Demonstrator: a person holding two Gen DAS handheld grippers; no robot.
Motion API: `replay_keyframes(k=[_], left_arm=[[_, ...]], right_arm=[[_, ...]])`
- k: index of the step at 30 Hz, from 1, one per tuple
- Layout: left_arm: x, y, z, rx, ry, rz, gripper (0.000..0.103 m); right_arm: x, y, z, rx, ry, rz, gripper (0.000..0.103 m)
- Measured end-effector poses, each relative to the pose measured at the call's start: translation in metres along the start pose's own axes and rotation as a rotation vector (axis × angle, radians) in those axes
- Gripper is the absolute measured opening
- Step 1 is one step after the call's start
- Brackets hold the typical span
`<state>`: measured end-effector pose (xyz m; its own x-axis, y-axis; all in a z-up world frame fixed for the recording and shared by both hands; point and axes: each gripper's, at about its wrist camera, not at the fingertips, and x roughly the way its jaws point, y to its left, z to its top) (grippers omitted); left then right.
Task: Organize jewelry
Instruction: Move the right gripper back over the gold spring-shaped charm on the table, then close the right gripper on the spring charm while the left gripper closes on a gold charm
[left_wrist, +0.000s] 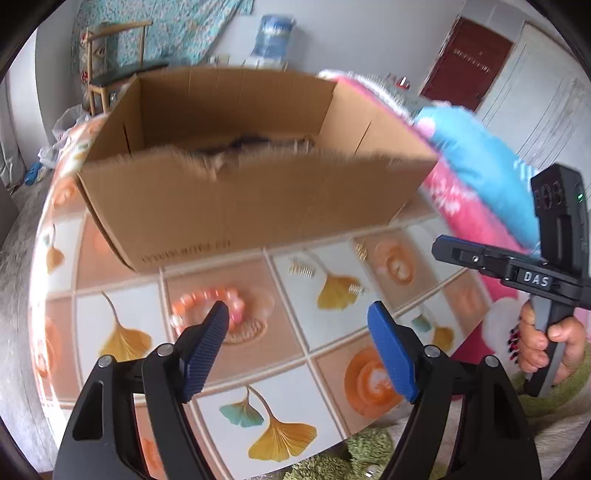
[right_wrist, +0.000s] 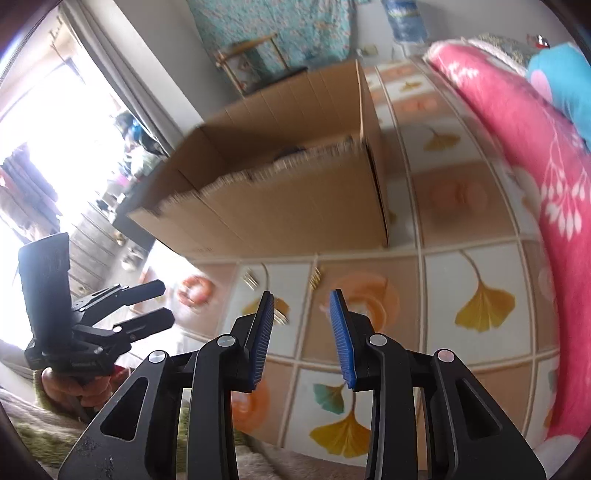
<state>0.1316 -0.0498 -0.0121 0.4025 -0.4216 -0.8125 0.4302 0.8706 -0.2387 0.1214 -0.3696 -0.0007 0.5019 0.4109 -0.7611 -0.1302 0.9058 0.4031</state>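
Note:
An open cardboard box stands on the ginkgo-patterned cloth; it also shows in the right wrist view. A pink and orange bead bracelet lies in front of it, just beyond my left gripper, which is open and empty. Small gold hair combs lie to the right of the bracelet, one more further right. In the right wrist view the bracelet is at the left and gold combs lie ahead of my open, empty right gripper.
A pink floral quilt with a blue pillow lies along the right side. A green fuzzy mat lies at the near edge. A chair and a water jug stand behind the box.

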Motion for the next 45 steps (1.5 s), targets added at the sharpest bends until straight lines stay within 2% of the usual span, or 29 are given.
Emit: replay_keyframes(k=[5,8,21,27,30,33,37,42,45], left_arm=[[0.031,-0.015,-0.009,0.065,0.04,0.076,0.076],[0.04,-0.017,-0.012,0.063,0.046,0.079,0.078],[0.053,-0.032,-0.022,0.16,0.026,0.173,0.085],[0.051,-0.027,-0.022,0.142,0.014,0.169,0.085],[0.045,-0.02,-0.022,0.117,-0.014,0.159,0.085],[0.037,-0.016,-0.022,0.114,-0.047,0.155,0.085],[0.032,-0.013,-0.018,0.116,-0.082,0.162,0.085],[0.03,-0.014,-0.012,0.131,-0.116,0.162,0.084],[0.031,-0.016,-0.007,0.14,-0.135,0.144,0.08]], right_arm=[[0.024,0.009,-0.003,-0.037,0.05,-0.012,0.031],[0.034,0.024,-0.005,-0.097,0.062,0.007,0.029],[0.067,0.04,-0.012,-0.247,0.092,0.017,0.02],[0.069,0.048,-0.011,-0.345,0.101,0.005,0.014],[0.07,0.056,-0.016,-0.409,0.102,-0.026,0.014],[0.069,0.06,-0.017,-0.449,0.102,-0.059,0.009],[0.068,0.057,-0.018,-0.438,0.102,-0.066,0.004],[0.063,0.048,-0.019,-0.401,0.099,-0.067,0.003],[0.059,0.042,-0.02,-0.366,0.096,-0.066,0.003]])
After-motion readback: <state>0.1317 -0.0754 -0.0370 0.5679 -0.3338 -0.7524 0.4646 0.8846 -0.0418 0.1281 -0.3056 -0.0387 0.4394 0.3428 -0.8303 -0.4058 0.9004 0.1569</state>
